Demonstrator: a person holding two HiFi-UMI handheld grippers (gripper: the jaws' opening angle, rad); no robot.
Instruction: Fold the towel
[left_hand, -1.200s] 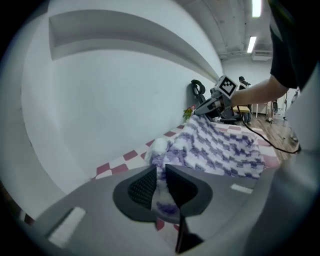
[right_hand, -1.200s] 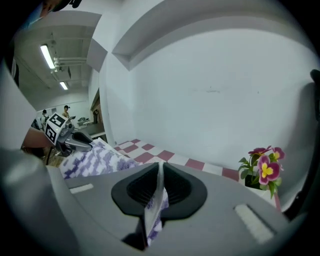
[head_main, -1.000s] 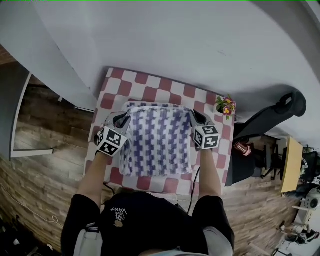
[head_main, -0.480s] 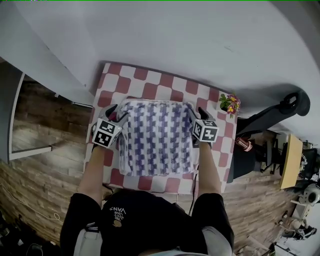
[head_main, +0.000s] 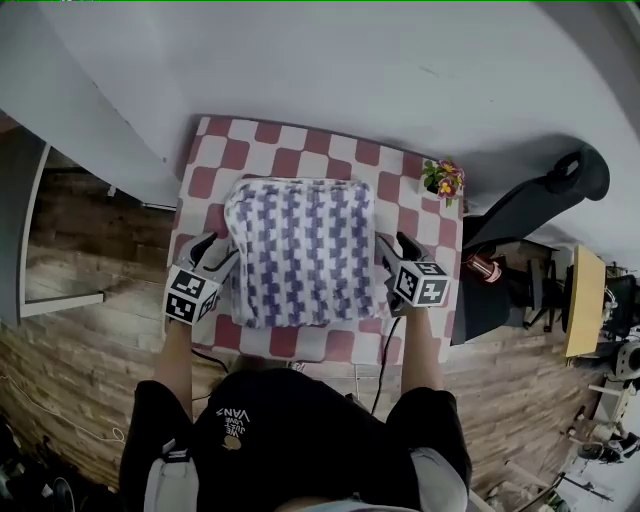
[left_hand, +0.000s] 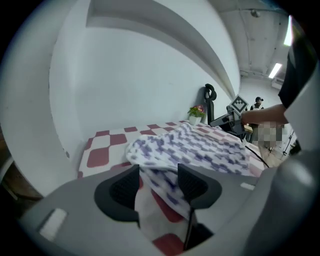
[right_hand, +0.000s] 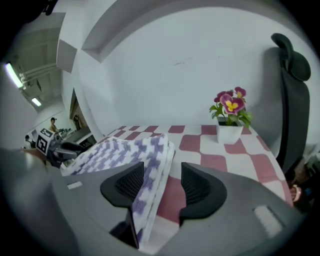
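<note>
Towel (head_main: 300, 250) lies flat in a rough square, doubled over, mid table (head_main: 300, 140), its near edge close to the table's near edge. Purple-white check, layers stacked at both side edges.

Left gripper (head_main: 218, 252) is at the towel's near-left corner and right gripper (head_main: 392, 250) at the near-right corner. Both have jaws spread wide, having just been opening. In each gripper view towel cloth sits in the gap: a hanging corner on the left, the stacked side edge along the inner pad on the right. Neither pair is clamping, so this reads as the release after a fold.

To do it well: keep the jaws wide and draw each gripper straight out to its own side so the pads don't drag the top layer off. The left corner looks draped loose in the gap, so it is likely to snag; lift slightly before backing off. If another fold follows, regrip with both layers together.

Room: a bare strip of table runs along the far side up to the wall. The table's left edge is near the left gripper, with floor below. A flower pot (head_main: 443, 182) stands at the far-right corner, apart from the towel, and a black chair (head_main: 540, 200) sits beyond the right edge. Watch the pot if swinging right or far.
</note>
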